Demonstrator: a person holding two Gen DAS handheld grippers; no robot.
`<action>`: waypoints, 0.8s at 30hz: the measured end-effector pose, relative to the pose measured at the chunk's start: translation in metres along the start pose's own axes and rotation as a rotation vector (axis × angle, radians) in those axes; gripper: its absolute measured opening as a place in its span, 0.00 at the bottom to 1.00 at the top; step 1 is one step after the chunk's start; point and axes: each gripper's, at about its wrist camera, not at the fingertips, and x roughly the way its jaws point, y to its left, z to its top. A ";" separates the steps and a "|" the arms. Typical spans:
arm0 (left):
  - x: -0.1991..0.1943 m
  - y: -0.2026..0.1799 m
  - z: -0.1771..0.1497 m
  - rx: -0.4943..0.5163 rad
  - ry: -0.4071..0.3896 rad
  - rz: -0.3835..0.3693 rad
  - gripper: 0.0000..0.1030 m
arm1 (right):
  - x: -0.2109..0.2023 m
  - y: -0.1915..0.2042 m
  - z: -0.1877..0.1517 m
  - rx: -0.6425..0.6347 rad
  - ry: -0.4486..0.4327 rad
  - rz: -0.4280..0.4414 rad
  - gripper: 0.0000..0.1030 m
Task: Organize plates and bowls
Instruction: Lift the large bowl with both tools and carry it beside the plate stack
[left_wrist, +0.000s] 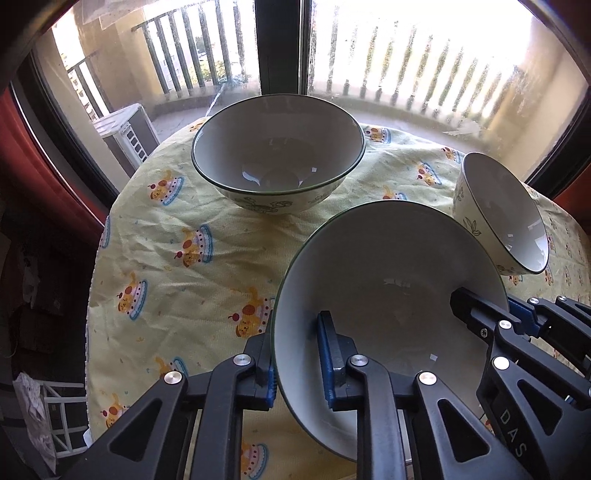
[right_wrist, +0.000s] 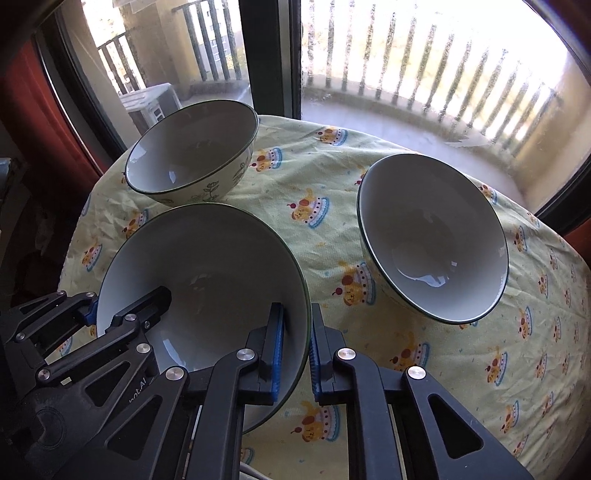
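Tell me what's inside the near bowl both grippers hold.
No food: the near bowl holds only one finger of the left gripper and one of the right gripper. The cloth beneath it is hidden.

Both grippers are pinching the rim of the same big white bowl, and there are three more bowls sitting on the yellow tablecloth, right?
Almost. Both the left gripper and the right gripper do pinch opposite rims of the wide white green-rimmed bowl. But only two more bowls sit on the yellow cartoon-print tablecloth, not three: a leaf-patterned white bowl and another white green-rimmed bowl. The right wrist view shows all of them.
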 end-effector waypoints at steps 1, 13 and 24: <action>-0.003 -0.002 0.000 0.003 -0.004 -0.005 0.16 | -0.003 -0.001 -0.001 0.002 -0.001 -0.006 0.14; -0.050 -0.032 -0.023 0.079 -0.074 -0.058 0.16 | -0.058 -0.016 -0.029 0.058 -0.046 -0.071 0.14; -0.084 -0.076 -0.058 0.149 -0.093 -0.097 0.16 | -0.102 -0.044 -0.080 0.155 -0.061 -0.106 0.14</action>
